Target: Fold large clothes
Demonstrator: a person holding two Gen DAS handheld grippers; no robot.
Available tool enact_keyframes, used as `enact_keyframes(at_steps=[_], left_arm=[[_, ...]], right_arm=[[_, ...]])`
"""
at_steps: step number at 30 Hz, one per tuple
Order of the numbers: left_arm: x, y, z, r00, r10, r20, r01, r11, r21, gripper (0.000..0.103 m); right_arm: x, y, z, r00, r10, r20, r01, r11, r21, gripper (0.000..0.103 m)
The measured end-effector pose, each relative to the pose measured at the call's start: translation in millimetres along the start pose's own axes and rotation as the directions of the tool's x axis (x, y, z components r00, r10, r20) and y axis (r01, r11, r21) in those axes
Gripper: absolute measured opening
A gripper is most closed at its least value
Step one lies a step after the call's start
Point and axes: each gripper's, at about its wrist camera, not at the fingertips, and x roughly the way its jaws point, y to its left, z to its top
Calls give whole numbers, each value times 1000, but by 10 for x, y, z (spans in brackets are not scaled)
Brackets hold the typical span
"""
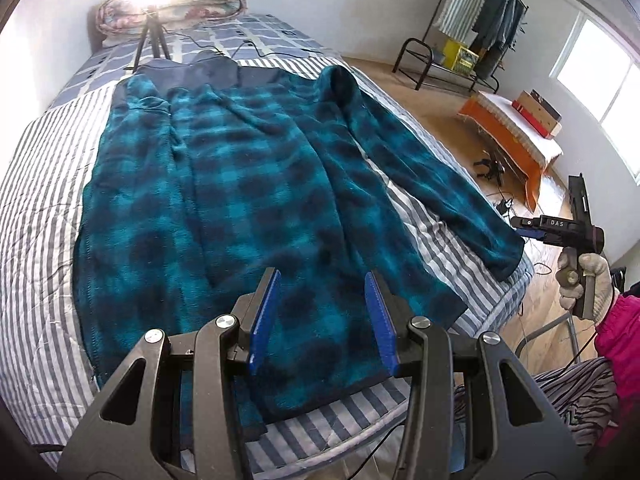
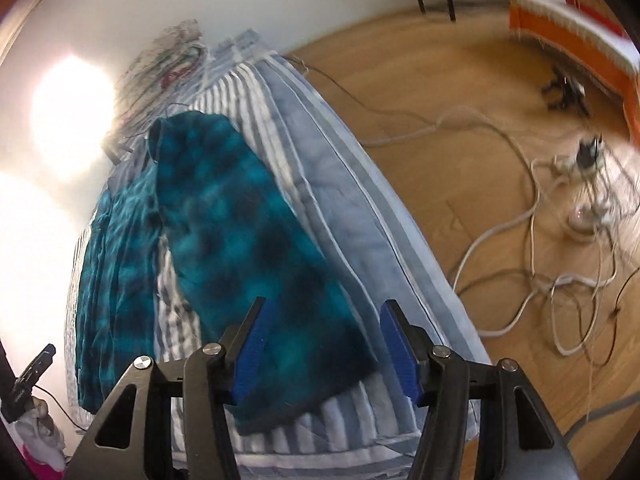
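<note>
- One teal-and-black plaid fleece garment [image 1: 224,184] lies spread flat on one bed [image 1: 36,200] dressed in grey-and-white striped bedding, collar toward the far end and hem at the near edge.
- Two sleeves show: one folded in over the chest at the far left, and one outstretched sleeve [image 2: 248,248] running along the bed's right side, its cuff close to the mattress edge.
- Two sets of tongs are in play. The left tongs [image 1: 322,320] hang above the garment's near hem, blue pads apart, nothing between them and no cloth touched.
- The right tongs [image 2: 328,352] hover over the cuff end of the outstretched sleeve, jaws spread to either side of it; the picture is blurred, and the pads are not seen pressing on the fabric.
- In the left wrist view the right tongs appear off the bed's right edge, held by one gloved hand [image 1: 580,280].
- One tripod [image 1: 150,36] stands on the far end of the bed by a heap of floral bedding [image 1: 180,4].
- Bare striped bedding borders the garment on the left and near sides; on the right the mattress drops to open wooden floor [image 2: 420,128].
- Loose cables [image 2: 532,220] sprawl across that floor, with one clothes rack [image 1: 480,20] and one orange-draped bench [image 1: 516,136] well apart from the bed.
</note>
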Motion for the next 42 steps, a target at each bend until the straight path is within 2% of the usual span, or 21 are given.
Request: enact_keyframes(at_steps=[3, 6, 10, 14, 15, 16, 19, 20, 23, 27, 31, 36, 42], left_arm=[[58, -26, -15, 1000, 4, -12, -4, 1000, 8, 44], [96, -51, -35, 1000, 6, -21, -6, 1000, 19, 44], [131, -71, -58, 1000, 5, -31, -4, 1000, 31, 44], [157, -98, -62, 999, 7, -36, -5, 999, 37, 44], [154, -103, -61, 999, 6, -35, -5, 999, 40, 44], [152, -110, -62, 999, 7, -34, -5, 999, 42, 44], [134, -115, -61, 1000, 9, -29, -7, 999, 50, 44], [129, -114, -61, 1000, 9, -27, -7, 999, 49, 44], [115, -106, -60, 1000, 9, -23, -8, 999, 48, 44], [93, -108, -54, 1000, 4, -19, -3, 999, 49, 44], [71, -88, -54, 1000, 0, -12, 1, 999, 42, 44], [18, -8, -50, 1000, 6, 10, -6, 1000, 16, 44], [-94, 171, -28, 999, -31, 42, 33, 998, -61, 44]], right_arm=[[63, -50, -61, 1000, 14, -16, -14, 1000, 16, 60], [104, -94, -119, 999, -7, -35, 8, 1000, 24, 60], [-13, -7, -178, 1000, -20, 1, 20, 999, -33, 59], [68, -51, -168, 1000, -7, -17, 7, 1000, -9, 59], [101, -58, -169, 1000, -7, -28, 7, 1000, -7, 52], [119, -53, -175, 999, -10, -35, 9, 1000, -9, 37], [87, -52, -200, 1000, -3, -31, 3, 1000, 10, 16], [57, -54, -199, 1000, 13, -25, -13, 1000, 20, 12], [-94, -22, -202, 998, 69, 12, -70, 996, 55, 8], [-254, 218, -226, 998, 53, 42, -52, 998, -21, 8], [-359, 375, -235, 992, 105, 70, -104, 994, -14, 7], [-493, 779, -245, 979, 177, 99, -170, 983, -74, 6], [-609, 1578, -374, 961, 264, 82, -237, 940, -247, 6]])
